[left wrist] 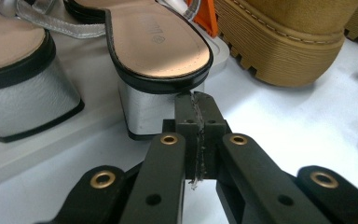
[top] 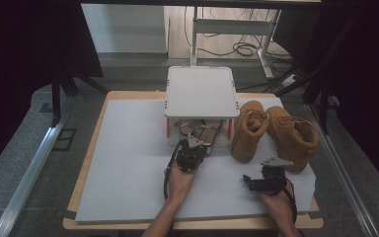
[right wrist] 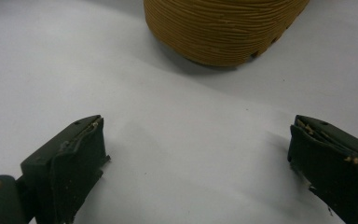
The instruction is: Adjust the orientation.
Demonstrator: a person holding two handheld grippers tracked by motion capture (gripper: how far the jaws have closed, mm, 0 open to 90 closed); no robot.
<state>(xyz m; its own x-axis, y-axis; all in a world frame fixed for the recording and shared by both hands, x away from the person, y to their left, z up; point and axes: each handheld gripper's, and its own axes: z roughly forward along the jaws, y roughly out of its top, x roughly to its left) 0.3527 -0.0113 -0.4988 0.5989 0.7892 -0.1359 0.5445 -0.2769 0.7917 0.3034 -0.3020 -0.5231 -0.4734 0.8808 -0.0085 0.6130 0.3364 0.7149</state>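
A pair of silver block-heel sandals (top: 205, 131) stands on the low shelf of a white rack (top: 201, 91). In the left gripper view the nearer sandal's heel (left wrist: 158, 51) is just ahead of my left gripper (left wrist: 198, 100), whose jaws are pressed together with nothing between them. The tips are level with the silver heel block; whether they touch it I cannot tell. My left gripper (top: 191, 144) sits at the rack's front edge. My right gripper (top: 271, 170) rests low over the table near a tan boot (top: 293, 138). Its jaws (right wrist: 198, 154) stand wide open over bare white table, short of the boot's ribbed sole (right wrist: 219, 28).
A second tan boot (top: 249, 131) stands between the rack and the first boot, its lugged sole (left wrist: 289, 42) to the right of the sandals. The other sandal (left wrist: 14, 56) is at the left on the shelf. The white table board (top: 128, 163) is bare at left and front.
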